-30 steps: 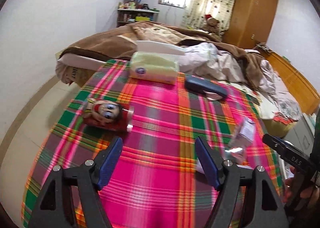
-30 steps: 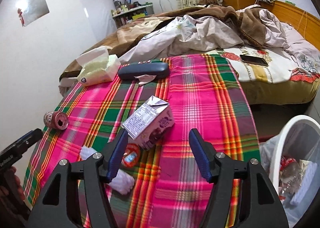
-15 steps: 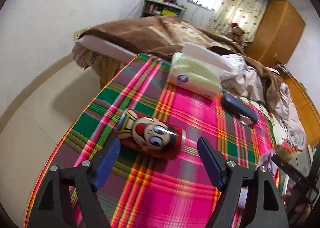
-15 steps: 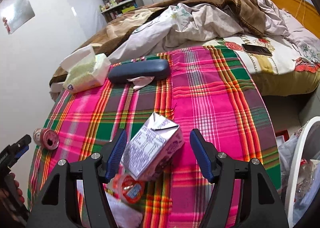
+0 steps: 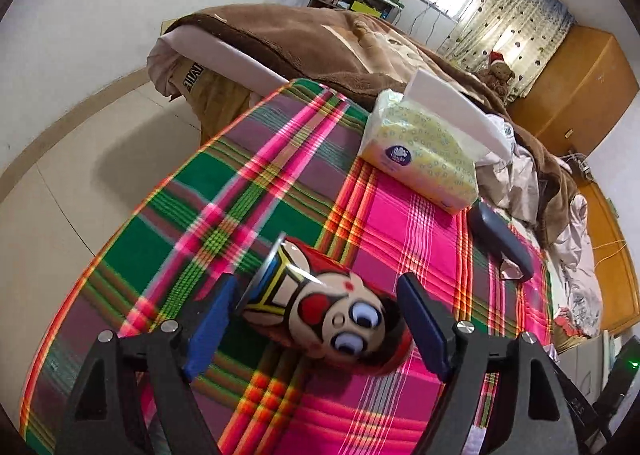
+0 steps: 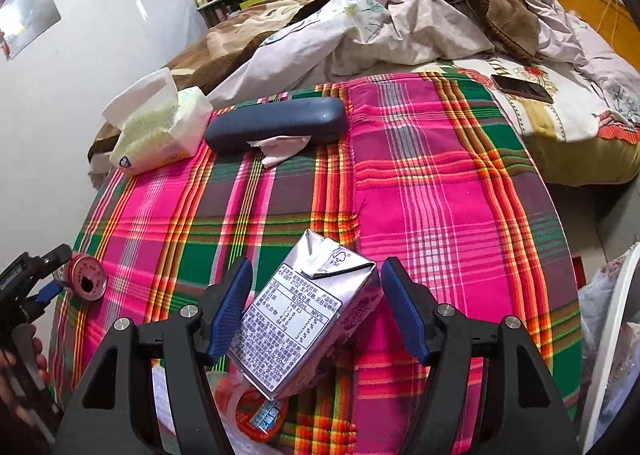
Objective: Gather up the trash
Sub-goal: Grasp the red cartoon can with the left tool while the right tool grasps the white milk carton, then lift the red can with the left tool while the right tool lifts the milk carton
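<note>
A red drink can with a cartoon face lies on its side on the plaid tablecloth. My left gripper is open, its blue fingers on either side of the can. The can's top also shows at the far left of the right wrist view, with the left gripper beside it. A silver and purple drink carton lies tilted on the cloth. My right gripper is open, its fingers on either side of the carton. An orange wrapper lies under the carton's near end.
A yellow tissue pack and a dark blue glasses case with a crumpled tissue lie at the table's far side. A white trash bin stands at the right. An unmade bed with a phone lies beyond.
My left gripper has moved forward and down until the can lies between its fingers. My right gripper has moved forward until the carton lies between its fingers. Both stay open.
</note>
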### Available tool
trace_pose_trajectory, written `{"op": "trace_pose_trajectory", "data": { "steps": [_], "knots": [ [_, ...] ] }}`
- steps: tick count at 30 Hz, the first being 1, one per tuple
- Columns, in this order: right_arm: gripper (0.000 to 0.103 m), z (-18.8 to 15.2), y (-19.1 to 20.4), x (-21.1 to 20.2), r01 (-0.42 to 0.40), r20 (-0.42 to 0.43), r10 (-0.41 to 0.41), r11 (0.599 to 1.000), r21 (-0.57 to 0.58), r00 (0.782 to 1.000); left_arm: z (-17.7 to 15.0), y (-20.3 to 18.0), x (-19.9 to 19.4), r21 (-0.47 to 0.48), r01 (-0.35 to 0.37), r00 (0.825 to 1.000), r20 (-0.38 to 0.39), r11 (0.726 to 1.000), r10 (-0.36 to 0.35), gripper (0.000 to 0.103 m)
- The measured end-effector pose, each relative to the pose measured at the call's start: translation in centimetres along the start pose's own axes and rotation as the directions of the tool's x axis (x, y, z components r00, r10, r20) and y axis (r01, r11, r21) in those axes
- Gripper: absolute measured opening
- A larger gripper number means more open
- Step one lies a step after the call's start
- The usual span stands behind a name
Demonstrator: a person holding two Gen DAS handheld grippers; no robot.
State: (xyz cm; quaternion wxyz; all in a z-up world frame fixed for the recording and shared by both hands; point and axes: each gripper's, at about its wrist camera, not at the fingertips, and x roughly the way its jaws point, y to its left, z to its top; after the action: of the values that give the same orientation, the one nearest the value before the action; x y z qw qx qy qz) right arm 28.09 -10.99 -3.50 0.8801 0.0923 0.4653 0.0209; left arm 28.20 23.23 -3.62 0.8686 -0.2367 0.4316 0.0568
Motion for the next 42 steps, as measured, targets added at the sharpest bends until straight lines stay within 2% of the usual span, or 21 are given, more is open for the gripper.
{"op": "trace_pose_trajectory", "data": {
  "steps": [6,9,14,20,23,30,33,35,36,38,42],
  "knots": [
    [0.068,-0.1,0.5,-0.2,0.007,-0.009,-0.008,0.998,-0.061,1.0,-0.1,-2.2,1.8,0.036,0.006,0.999,-0.044,0.999,-0.005,0.083],
    [0.068,-0.1,0.6,-0.4,0.033,-0.001,-0.034,0.996,-0.088,0.999,-0.9,-3.9,2.3,0.096,0.025,0.998,-0.066,0.995,-0.019,0.083],
    [0.068,-0.1,0.4,-0.9,0.084,0.006,-0.084,0.988,-0.13,0.996,-2.6,-7.0,2.2,0.23,0.043,0.995,-0.095,0.972,-0.021,0.083],
    [0.068,-0.6,-0.5,-1.1,0.109,-0.022,-0.113,0.985,-0.136,0.993,-4.2,-9.0,2.1,0.294,0.115,0.984,-0.163,0.949,-0.069,0.083],
    [0.068,-0.9,-0.8,-1.0,0.14,-0.028,-0.145,0.98,-0.142,0.989,-4.7,-9.9,1.8,0.339,0.099,0.986,-0.159,0.936,-0.046,0.083],
    [0.068,-1.3,-2.3,-0.8,0.126,-0.035,-0.129,0.989,-0.072,0.991,-5.2,-9.8,1.6,0.333,0.081,0.986,-0.166,0.939,-0.027,0.083],
    [0.058,-1.5,-2.3,-1.1,0.107,-0.021,-0.108,0.992,-0.064,0.994,-5.5,-9.0,1.1,0.336,0.065,0.984,-0.176,0.94,-0.005,0.083],
    [0.045,-1.6,-2.3,-1.2,0.104,-0.011,-0.105,0.993,-0.063,0.994,-5.7,-8.1,0.7,0.319,0.084,0.981,-0.192,0.944,-0.022,0.083],
    [0.04,-1.6,-2.3,-1.2,0.105,-0.006,-0.105,0.993,-0.06,0.994,-5.9,-7.9,0.4,0.316,0.072,0.983,-0.184,0.946,-0.013,0.083],
    [0.04,-1.6,-2.4,-1.1,0.093,-0.002,-0.093,0.995,-0.048,0.996,-6.1,-7.4,-0.2,0.33,0.027,0.989,-0.144,0.944,0.022,0.083],
    [0.04,-1.8,-2.3,-1.2,0.085,0.001,-0.085,0.995,-0.053,0.996,-6.1,-6.7,0.1,0.298,0.039,0.988,-0.151,0.954,0.007,0.083]
  ]
}}
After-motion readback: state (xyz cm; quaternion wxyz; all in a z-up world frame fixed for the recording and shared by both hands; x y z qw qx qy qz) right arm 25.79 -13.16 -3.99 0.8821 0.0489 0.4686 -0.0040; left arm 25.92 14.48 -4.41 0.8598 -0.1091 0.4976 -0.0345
